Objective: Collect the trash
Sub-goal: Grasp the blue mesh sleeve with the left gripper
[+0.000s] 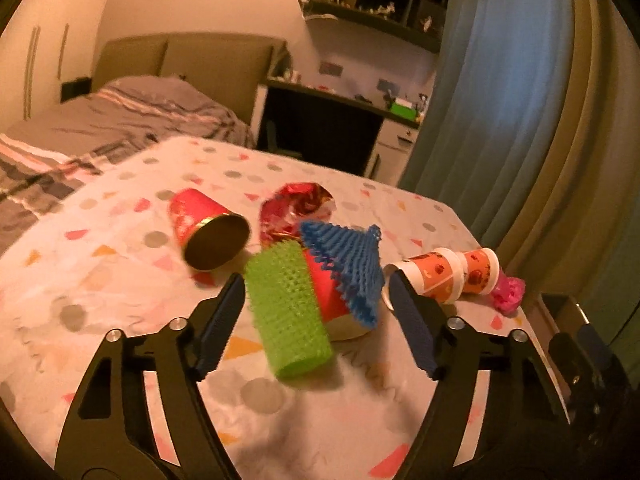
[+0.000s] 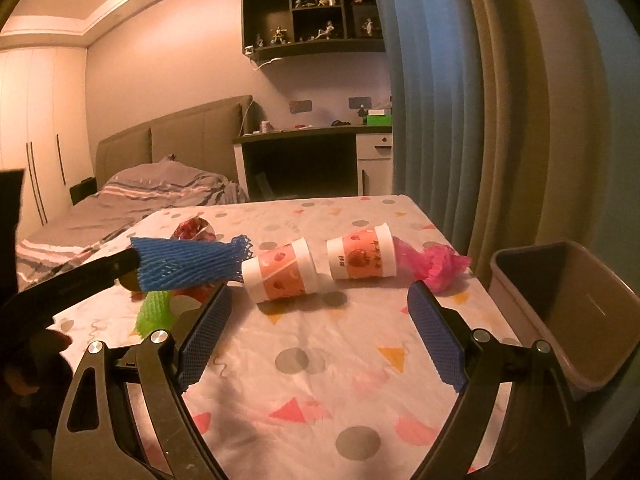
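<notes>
The table has a white cloth with dots and triangles, and trash lies all over it. A brown trash bin stands just beside the table's right edge. It looks empty, as far as the right view shows.

The left tongs are wide open and hold nothing. A green foam net sleeve lies between the two jaws, closer to the left one, but the blue pads do not press on it. A blue foam net lies over a red cup right behind the green one. Another red paper cup with a gold inside lies on its side farther back, beside a shiny red wrapper.

The right tongs are wide open too, with nothing in them. They point at two orange and white cups lying on their sides, next to a pink crumpled bag.

I think the job is only starting, since no trash seems to be in the bin. The left tongs look ready to grab the green net. Next they need to squeeze gently, because the net is soft and squishy, then lift it and carry it to the bin on the right. The blue net is close and may get dragged along.
</notes>
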A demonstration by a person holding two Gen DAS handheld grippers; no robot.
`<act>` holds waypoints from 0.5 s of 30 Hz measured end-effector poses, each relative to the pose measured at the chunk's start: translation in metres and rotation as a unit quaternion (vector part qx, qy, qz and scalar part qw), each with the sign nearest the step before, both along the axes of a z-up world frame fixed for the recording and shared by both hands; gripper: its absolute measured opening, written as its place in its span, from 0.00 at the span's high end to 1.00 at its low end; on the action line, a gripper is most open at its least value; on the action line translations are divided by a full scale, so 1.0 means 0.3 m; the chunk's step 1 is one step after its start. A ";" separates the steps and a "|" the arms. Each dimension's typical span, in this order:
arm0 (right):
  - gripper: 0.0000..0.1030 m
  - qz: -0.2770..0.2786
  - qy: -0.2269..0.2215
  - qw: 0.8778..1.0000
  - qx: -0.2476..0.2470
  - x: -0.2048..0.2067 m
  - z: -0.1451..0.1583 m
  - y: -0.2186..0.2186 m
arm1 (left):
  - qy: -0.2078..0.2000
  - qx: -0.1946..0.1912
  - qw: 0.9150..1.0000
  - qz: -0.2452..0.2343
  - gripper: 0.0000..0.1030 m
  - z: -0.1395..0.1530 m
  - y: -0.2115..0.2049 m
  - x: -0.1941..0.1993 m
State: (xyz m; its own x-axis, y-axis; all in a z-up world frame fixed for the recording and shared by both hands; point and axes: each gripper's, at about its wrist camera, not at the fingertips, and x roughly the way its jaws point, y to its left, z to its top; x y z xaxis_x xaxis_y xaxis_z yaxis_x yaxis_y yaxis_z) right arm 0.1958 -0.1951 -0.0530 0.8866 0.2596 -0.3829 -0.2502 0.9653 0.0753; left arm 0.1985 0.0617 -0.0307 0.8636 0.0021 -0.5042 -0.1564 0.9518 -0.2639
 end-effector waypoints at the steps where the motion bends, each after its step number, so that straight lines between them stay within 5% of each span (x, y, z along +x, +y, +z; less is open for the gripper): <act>1: 0.16 0.001 0.001 1.000 -0.002 0.008 -0.002 0.006 | 0.007 -0.003 1.000 -0.004 0.38 -0.008 -0.001 0.022; 11: 0.16 0.011 0.024 0.999 -0.021 0.095 -0.030 0.041 | 0.034 -0.054 0.997 -0.045 0.90 -0.048 0.003 0.107; 15: 0.16 0.014 0.031 0.999 -0.026 0.128 -0.039 0.055 | 0.020 -0.056 0.997 -0.052 0.95 -0.031 0.001 0.095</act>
State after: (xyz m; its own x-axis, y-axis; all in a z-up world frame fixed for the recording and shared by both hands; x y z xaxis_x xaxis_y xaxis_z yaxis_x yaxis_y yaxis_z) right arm 0.2341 -0.1787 -0.0649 0.8531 0.2624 -0.4510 -0.2731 0.9610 0.0424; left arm 0.2270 0.0620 -0.0401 0.8356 -0.1454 -0.5298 -0.0701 0.9283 -0.3653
